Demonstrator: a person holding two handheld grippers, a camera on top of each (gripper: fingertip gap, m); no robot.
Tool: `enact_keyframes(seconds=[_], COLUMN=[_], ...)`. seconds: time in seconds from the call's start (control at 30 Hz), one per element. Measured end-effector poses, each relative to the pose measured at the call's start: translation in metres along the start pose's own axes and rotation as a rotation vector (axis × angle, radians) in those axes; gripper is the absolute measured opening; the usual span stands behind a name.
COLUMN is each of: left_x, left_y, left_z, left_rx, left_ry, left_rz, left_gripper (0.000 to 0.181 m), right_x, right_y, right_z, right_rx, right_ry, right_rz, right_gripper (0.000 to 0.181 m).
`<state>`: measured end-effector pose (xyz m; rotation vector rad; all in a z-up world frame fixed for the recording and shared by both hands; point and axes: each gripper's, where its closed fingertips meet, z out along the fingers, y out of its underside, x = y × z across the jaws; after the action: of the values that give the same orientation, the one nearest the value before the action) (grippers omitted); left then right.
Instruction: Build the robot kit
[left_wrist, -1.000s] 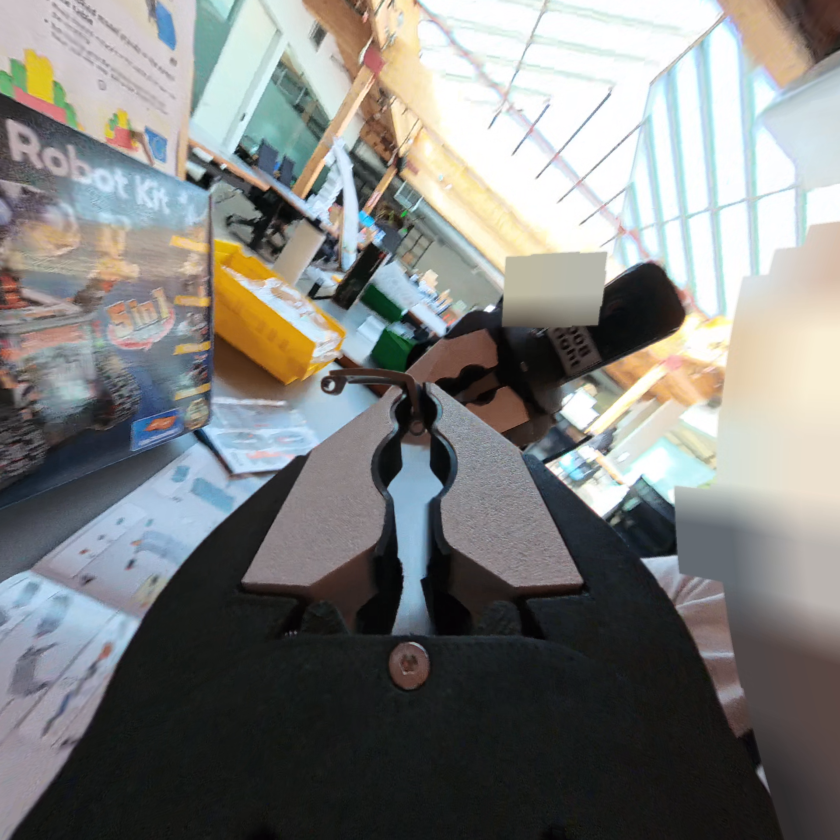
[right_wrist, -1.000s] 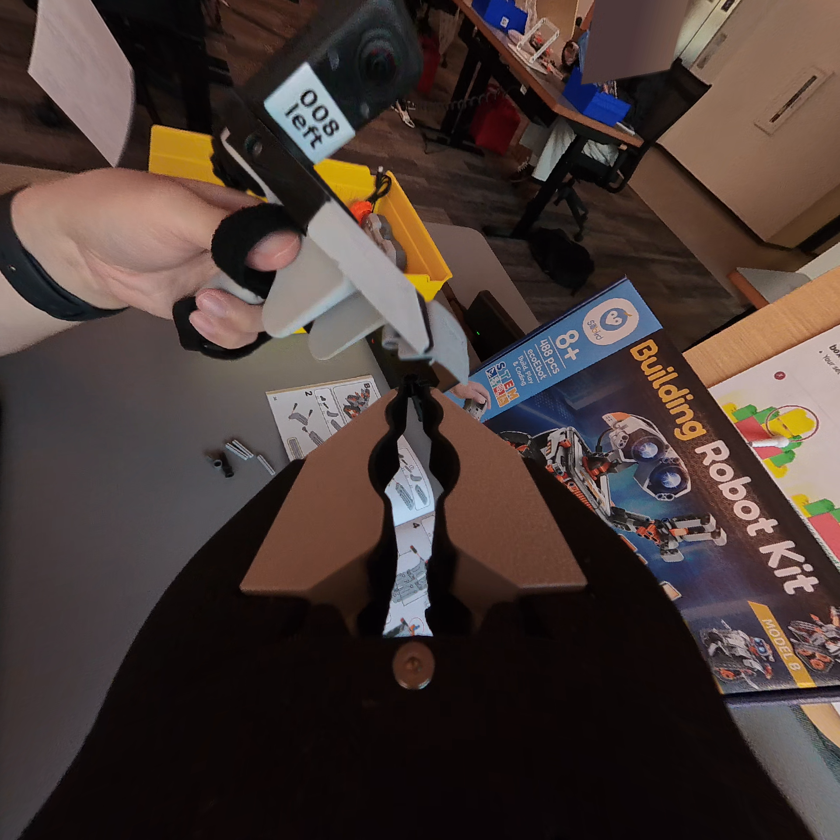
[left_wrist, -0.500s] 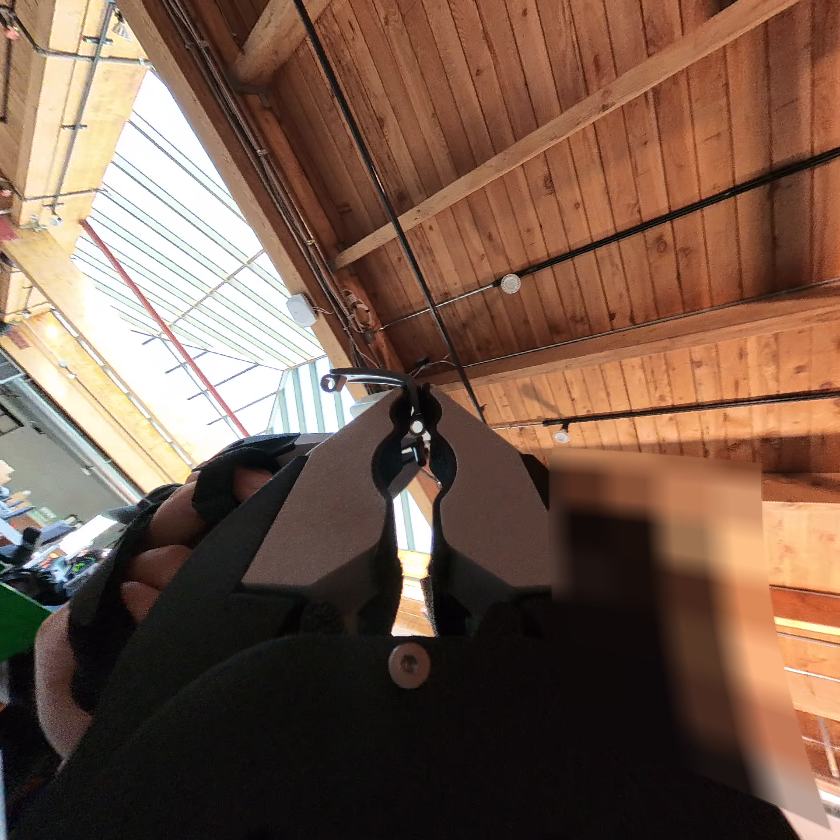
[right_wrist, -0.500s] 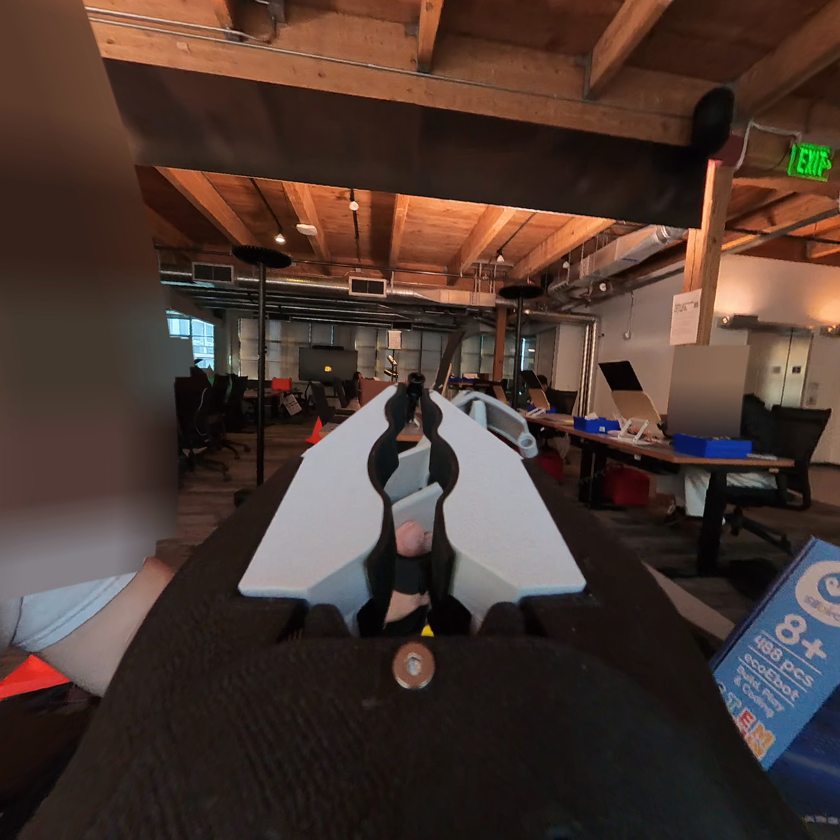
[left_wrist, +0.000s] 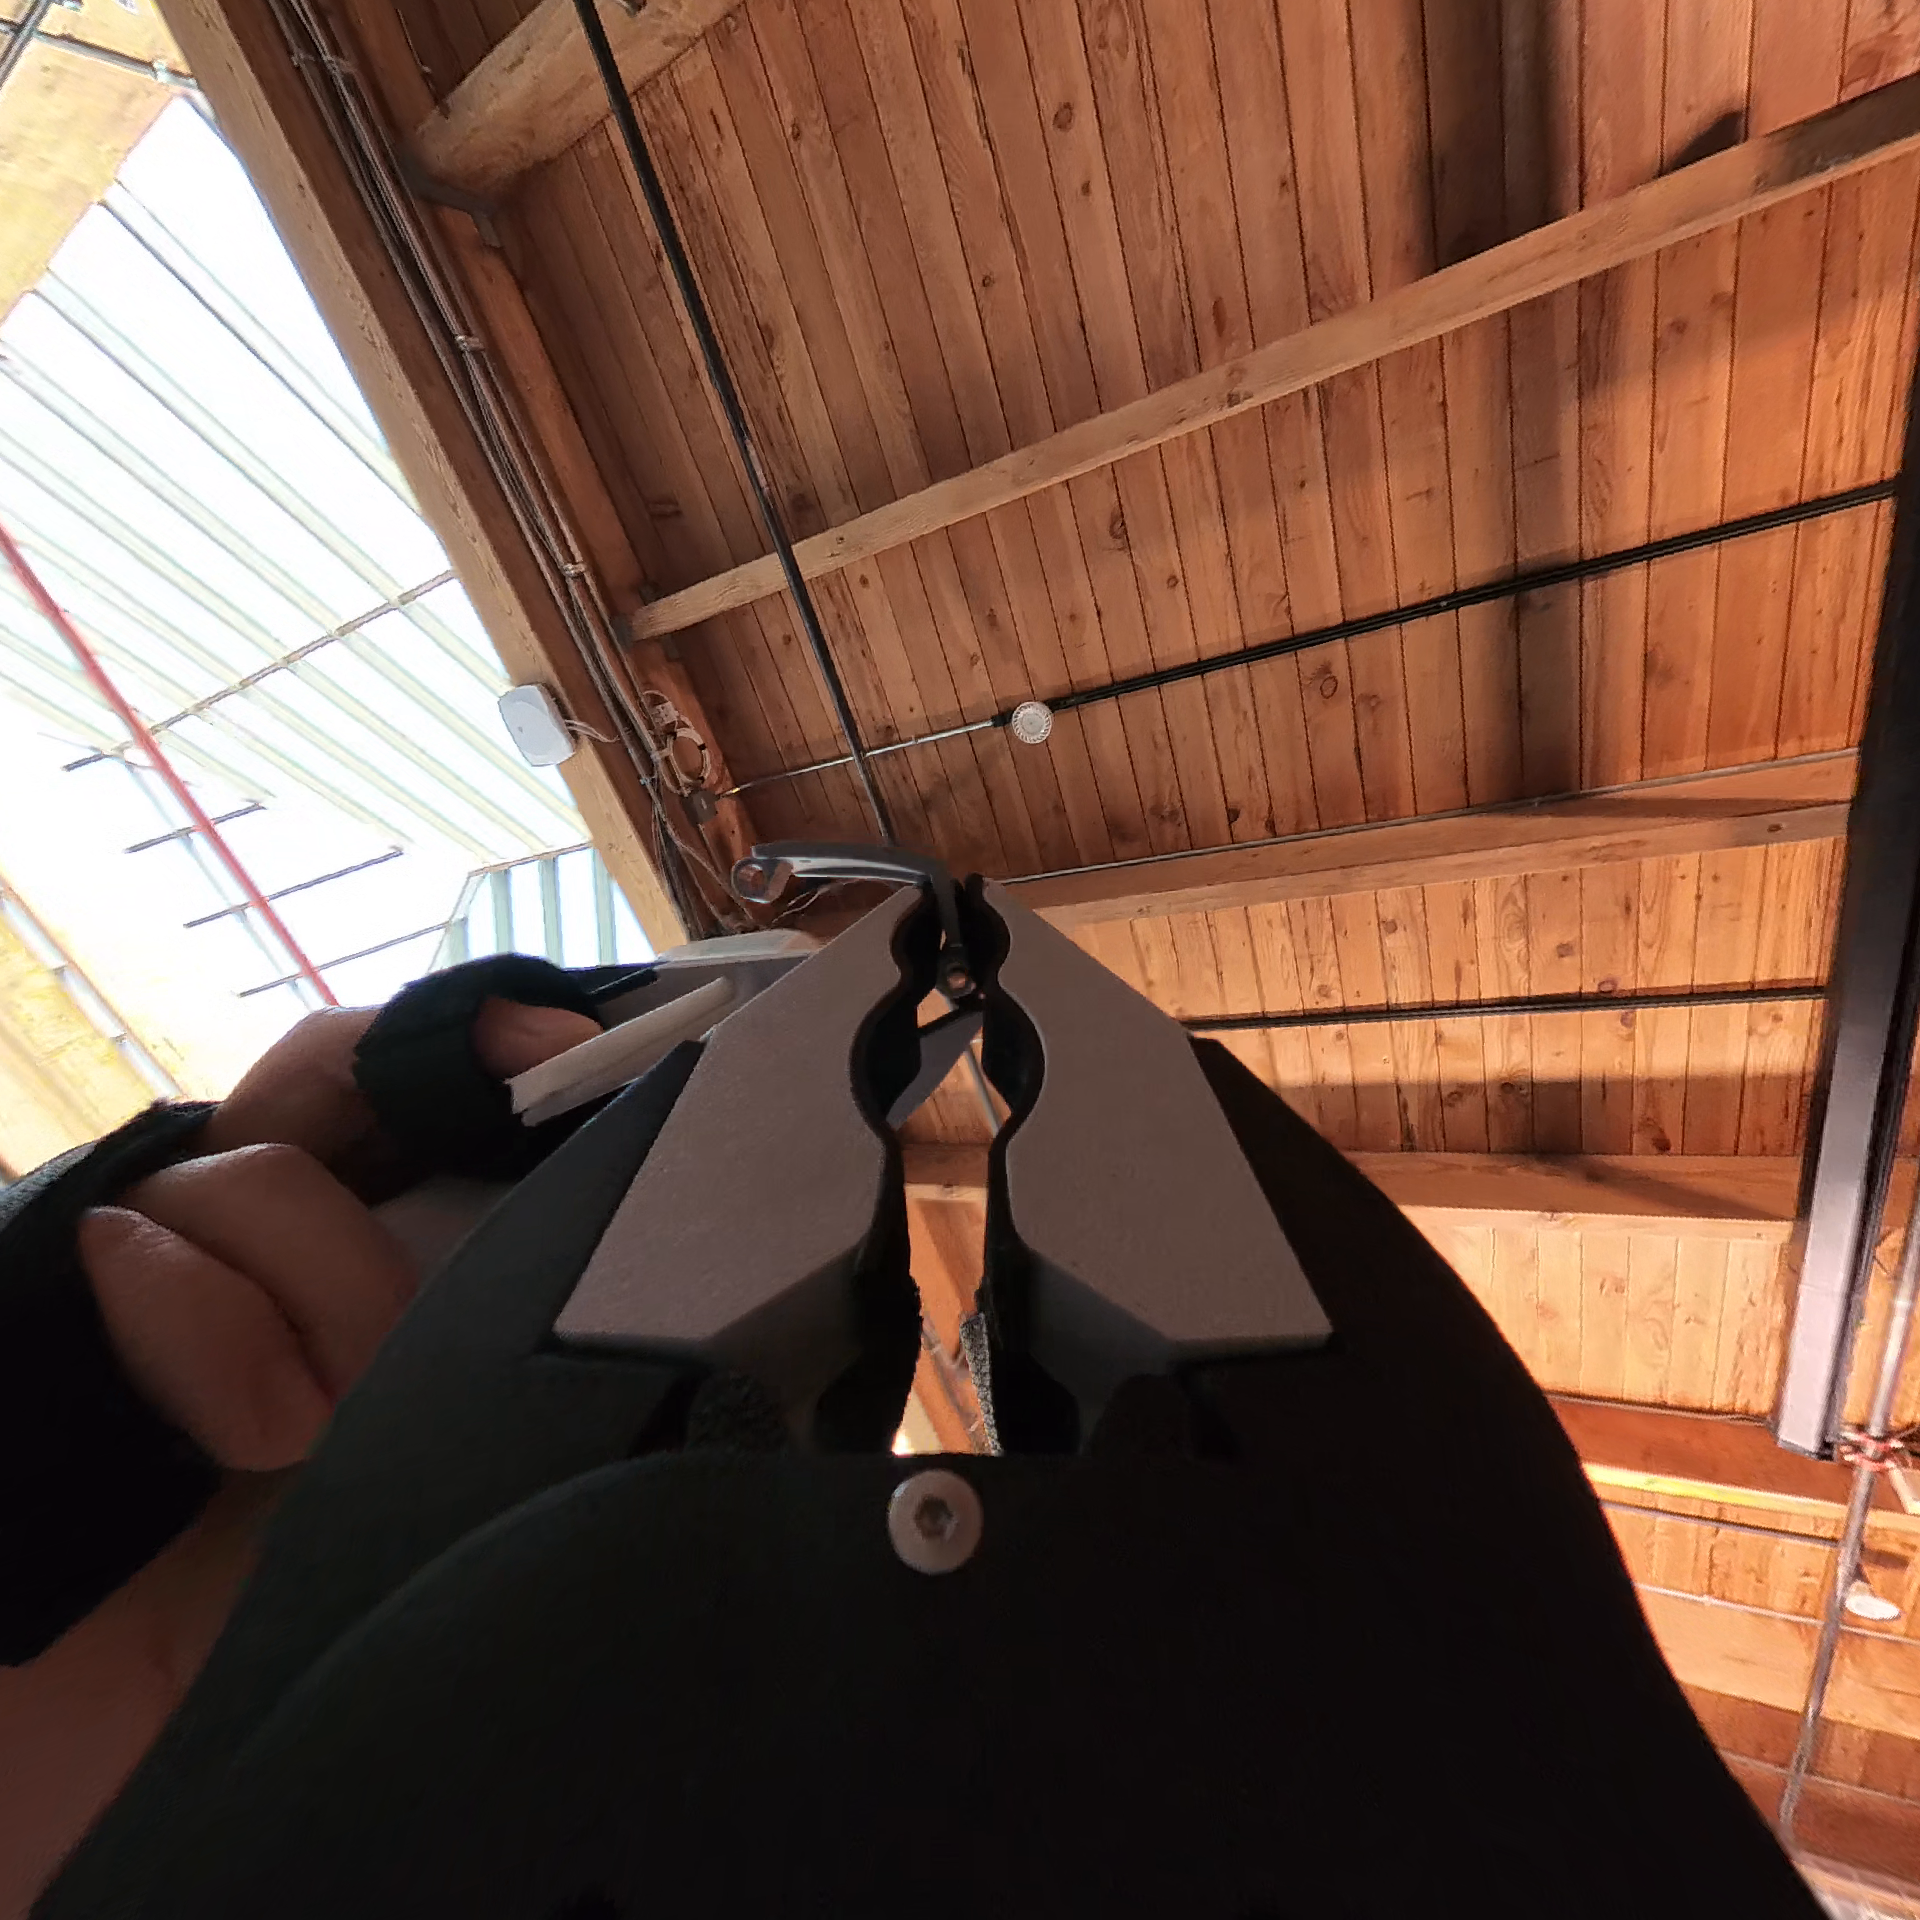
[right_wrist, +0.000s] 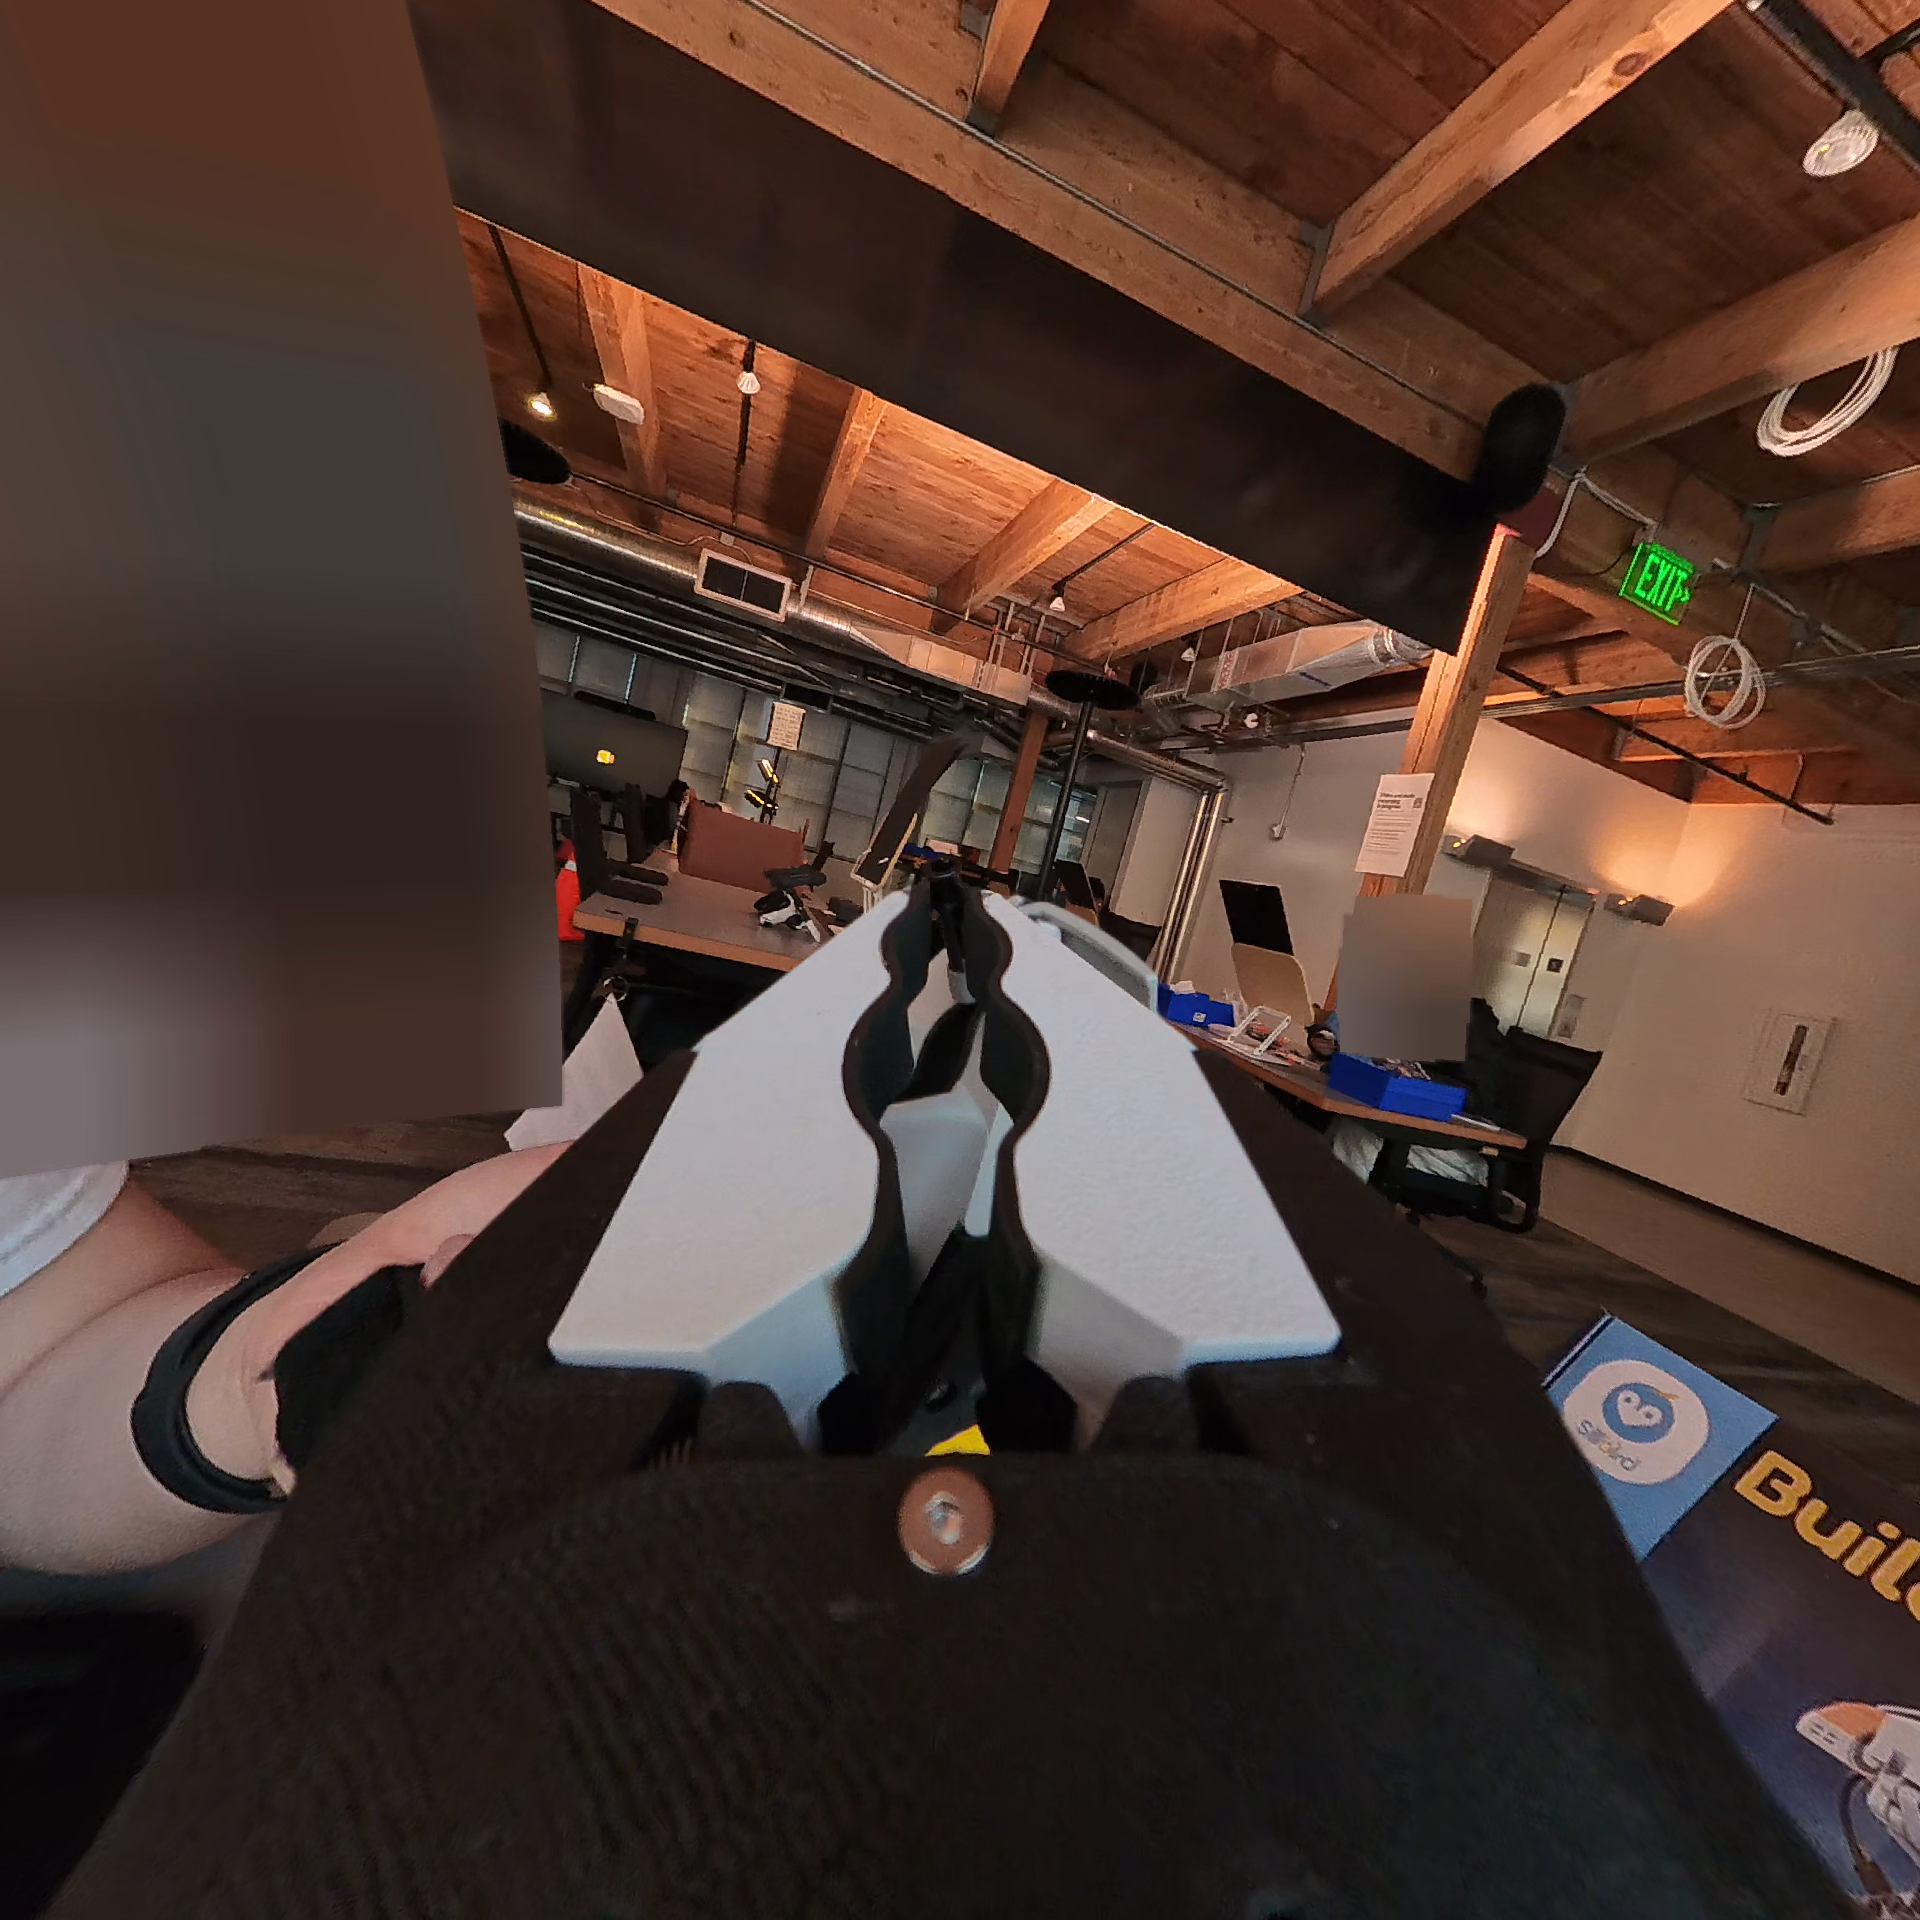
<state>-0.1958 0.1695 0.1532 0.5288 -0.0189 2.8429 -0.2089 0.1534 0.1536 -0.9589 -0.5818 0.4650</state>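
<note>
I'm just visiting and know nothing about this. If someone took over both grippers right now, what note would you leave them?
Left gripper: shut on a curved grey part, pointing up at the wooden ceiling.
Right gripper: shut on what looks like a small black pin, pointing across the room.
Kit box: low on the right, below the right gripper.
Whether part and pin touch cannot be told.

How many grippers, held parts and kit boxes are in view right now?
Grippers: 2 (left gripper, right gripper)
Held parts: 2 (curved grey piece in the left, small dark pin in the right)
Kit boxes: 1 (blue kit box, lower right of the right wrist view)
Total: 5
</note>
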Motion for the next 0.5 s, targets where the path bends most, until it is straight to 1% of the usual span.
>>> enact_keyframes(seconds=[0.1,0.23,0.33,0.5], left_x=[-0.001,0.006,0.01,0.004], left_y=[0.005,0.01,0.012,0.013], left_z=[0.001,0.005,0.006,0.004], left_rx=[-0.025,-0.042,-0.037,-0.051], left_ry=[-0.023,0.007,0.023,-0.022], left_rz=[0.05,0.069,0.069,0.121], left_gripper=[0.002,0.002,0.002,0.002], right_x=[0.001,-0.007,-0.009,-0.009], right_y=[-0.004,-0.008,-0.009,-0.008], right_z=[0.0,0.001,0.002,0.001], right_rx=[-0.001,-0.01,-0.015,-0.002], right_ry=[0.0,-0.04,-0.065,-0.084], right_rz=[0.016,0.002,0.036,0.074], right_gripper=[0.004,0.004,0.004,0.004])
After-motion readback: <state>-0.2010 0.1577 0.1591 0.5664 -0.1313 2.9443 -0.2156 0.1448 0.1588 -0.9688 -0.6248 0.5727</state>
